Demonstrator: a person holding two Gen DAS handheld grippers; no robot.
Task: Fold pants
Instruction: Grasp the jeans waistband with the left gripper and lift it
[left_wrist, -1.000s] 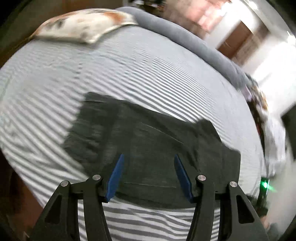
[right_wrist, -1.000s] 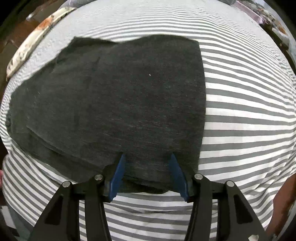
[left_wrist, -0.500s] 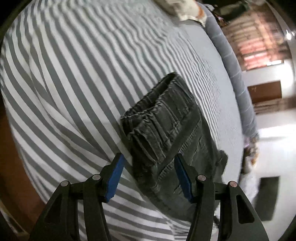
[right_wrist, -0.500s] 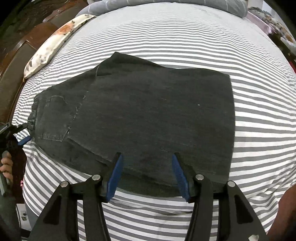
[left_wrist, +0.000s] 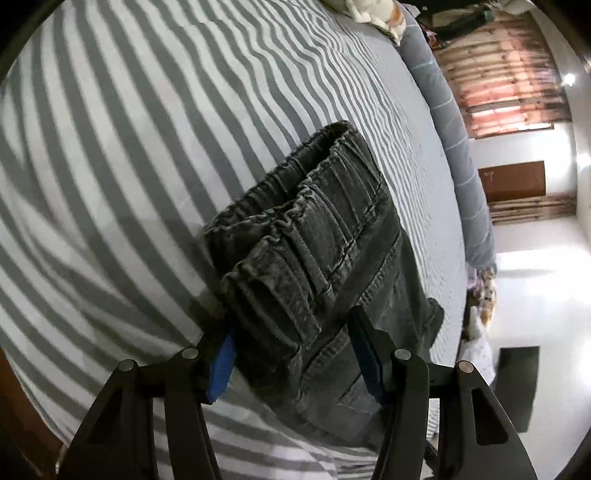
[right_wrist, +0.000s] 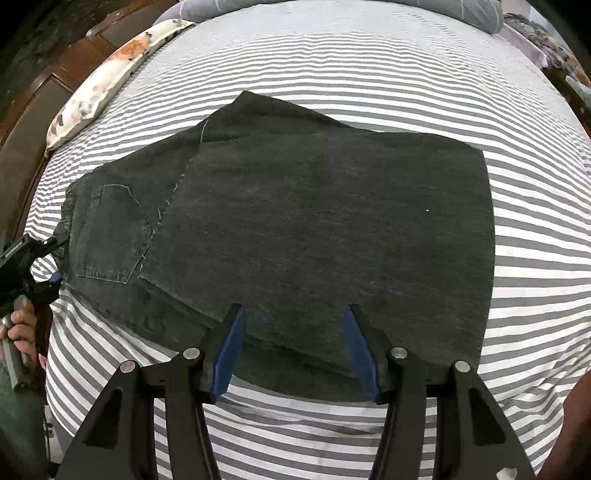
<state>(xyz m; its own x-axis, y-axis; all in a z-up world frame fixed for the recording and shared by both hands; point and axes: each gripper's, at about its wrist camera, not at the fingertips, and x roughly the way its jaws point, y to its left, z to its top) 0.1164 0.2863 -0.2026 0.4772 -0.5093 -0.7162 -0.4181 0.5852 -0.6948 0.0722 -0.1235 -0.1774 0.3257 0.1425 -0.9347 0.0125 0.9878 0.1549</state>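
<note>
Our left gripper (left_wrist: 291, 354) stands with its jaws apart around the gathered waistband of the pants (left_wrist: 314, 266), not yet pinched. Only this view shows the elastic bunched in thick layers. Our right gripper (right_wrist: 293, 347) is spread wide too, hovering over the near edge of the pants (right_wrist: 314, 236). From there we see what the left cannot: the dark pants lie folded flat across the bed (right_wrist: 369, 66), back pocket (right_wrist: 110, 232) at the left, and the left gripper (right_wrist: 55, 258) at the waistband. The sheet is grey-and-white striped. A floral pillow (right_wrist: 107, 81) and a grey bolster (left_wrist: 454, 147) lie along the edges, and a wooden door (left_wrist: 513, 181) shows beyond.
</note>
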